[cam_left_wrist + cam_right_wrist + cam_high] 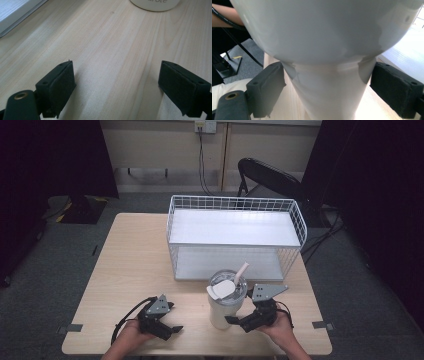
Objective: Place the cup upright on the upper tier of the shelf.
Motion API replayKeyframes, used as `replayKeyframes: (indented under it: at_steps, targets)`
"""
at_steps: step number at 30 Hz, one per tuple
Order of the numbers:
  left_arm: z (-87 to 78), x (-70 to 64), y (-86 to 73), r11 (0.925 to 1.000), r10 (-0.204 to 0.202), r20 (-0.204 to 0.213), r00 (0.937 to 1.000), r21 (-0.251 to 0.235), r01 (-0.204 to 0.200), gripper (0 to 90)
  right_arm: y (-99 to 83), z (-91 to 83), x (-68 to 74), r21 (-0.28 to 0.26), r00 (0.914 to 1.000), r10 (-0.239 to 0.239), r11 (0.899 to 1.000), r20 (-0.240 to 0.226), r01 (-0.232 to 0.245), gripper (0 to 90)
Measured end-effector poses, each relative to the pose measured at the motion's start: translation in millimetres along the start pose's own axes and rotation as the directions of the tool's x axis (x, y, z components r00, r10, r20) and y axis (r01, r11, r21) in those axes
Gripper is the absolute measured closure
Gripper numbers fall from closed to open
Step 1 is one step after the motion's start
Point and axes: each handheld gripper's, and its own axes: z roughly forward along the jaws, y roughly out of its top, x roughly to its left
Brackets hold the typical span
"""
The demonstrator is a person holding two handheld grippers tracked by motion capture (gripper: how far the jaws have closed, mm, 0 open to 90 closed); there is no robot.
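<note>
Our right gripper (239,321) sits at the narrow lower body of the white tumbler (225,302), its jaws spread to either side of the taper; in the right gripper view the left pad (265,88) looks to be just touching the wall, while the right pad (395,88) stands off it, so we judge nothing is clamped yet. Our left gripper (169,322) rests low over bare wood with its jaws wide apart and holding nothing.

We see the main risk in the tumbler itself: it is tall, wide at the top, carries a lid (227,286) and a straw (240,271), and tapers downward. A one-sided push from the touching pad could tip it, and pads closing on the taper could slide downward.

For room, the tumbler stands near the front of the table (135,265), just before the white wire shelf (235,236). The straw leans toward the shelf's front wires, so a lift straight forward could snag. Open tabletop lies to the left; the right edge is close.
</note>
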Motion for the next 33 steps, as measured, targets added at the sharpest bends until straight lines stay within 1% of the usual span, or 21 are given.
replayKeyframes:
  at_steps: [3,5,8,11,13,17,20,28,33]
  targets:
    - [-0.1,0.0,0.0,1.0000,0.000,0.000,1.0000,0.001,0.000,13.1,-0.5,1.8,-1.1,-0.021,0.9998,0.014,1.000,-0.013,-0.015,10.7]
    - [0.0,0.0,0.0,1.0000,0.000,0.000,1.0000,0.000,0.000,13.1,-0.2,4.1,-1.1,-0.032,0.9999,0.004,0.999,-0.010,-0.005,9.6]
    - [0.0,0.0,0.0,1.0000,0.000,0.000,1.0000,0.000,0.000,13.1,-0.5,5.8,-1.1,-0.041,0.9999,0.004,0.999,-0.011,-0.004,9.2]
    - [0.0,0.0,0.0,1.0000,0.000,0.000,1.0000,0.000,0.000,13.1,-2.3,7.9,-2.2,-0.063,0.9998,0.003,0.998,-0.018,-0.004,8.6]
    - [0.0,0.0,0.0,1.0000,0.000,0.000,1.0000,0.000,0.000,13.1,-2.6,8.1,-2.1,-0.066,0.9998,0.001,0.998,-0.018,-0.003,8.6]
    - [0.0,0.0,0.0,1.0000,0.000,0.000,1.0000,0.000,0.000,13.1,-4.8,10.6,-2.5,-0.096,0.9999,-0.009,0.995,-0.014,0.007,8.0]
    - [0.0,0.0,0.0,1.0000,0.000,0.000,1.0000,0.000,0.000,13.1,-5.2,11.8,-2.9,-0.108,0.9998,-0.015,0.994,-0.016,0.014,7.8]
    - [-0.1,0.0,0.0,1.0000,0.000,0.000,1.0000,0.001,0.000,13.1,-6.6,16.2,-5.5,-0.128,0.9993,-0.012,0.992,-0.036,0.007,6.9]
    - [0.0,0.0,0.0,1.0000,0.000,0.000,1.0000,0.000,0.000,13.1,-8.0,18.7,-8.5,-0.143,0.9981,-0.012,0.990,-0.060,0.003,6.4]
